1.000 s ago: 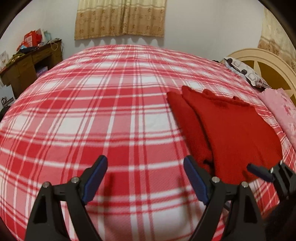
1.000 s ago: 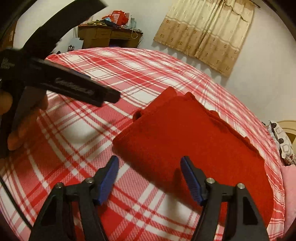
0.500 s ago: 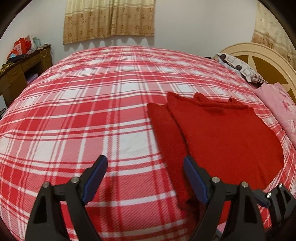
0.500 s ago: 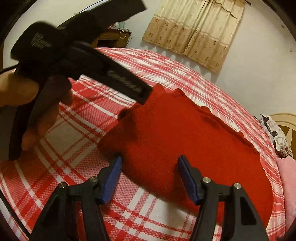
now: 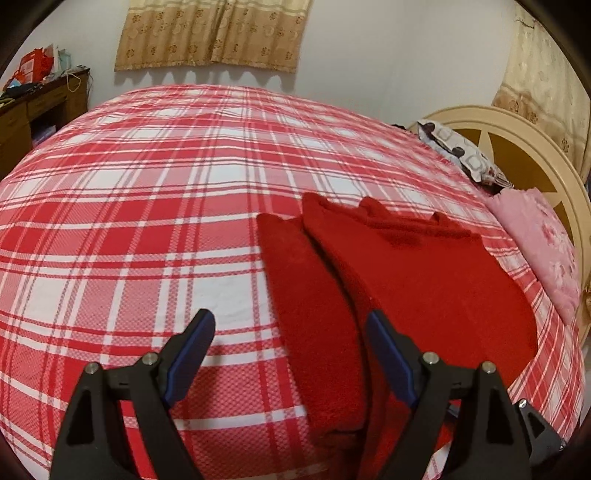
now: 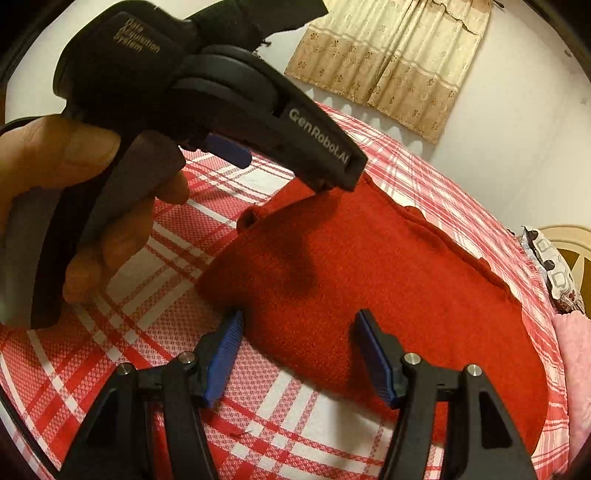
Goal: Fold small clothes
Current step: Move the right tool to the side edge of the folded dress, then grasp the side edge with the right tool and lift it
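Note:
A red knitted garment (image 5: pixel 417 280) lies flat on the red-and-white plaid bed (image 5: pixel 147 221), with one folded sleeve (image 5: pixel 306 306) along its left side. My left gripper (image 5: pixel 291 336) is open and empty, hovering over the near end of that sleeve. In the right wrist view the garment (image 6: pixel 369 288) fills the middle. My right gripper (image 6: pixel 299 332) is open and empty, its jaws astride the garment's near left corner. The hand-held left gripper body (image 6: pixel 207 96) hangs above the garment's far left corner.
A pink floral pillow (image 5: pixel 543 247) and a patterned pillow (image 5: pixel 461 155) lie by the cream headboard (image 5: pixel 517 147) at the right. A wooden desk (image 5: pixel 33 110) with clutter stands far left. Beige curtains (image 5: pixel 214 33) hang on the back wall.
Both grippers moved closer over the garment. The left gripper shifted right until its jaws straddle the folded sleeve; the right gripper advanced to the near left corner. Both stayed open.

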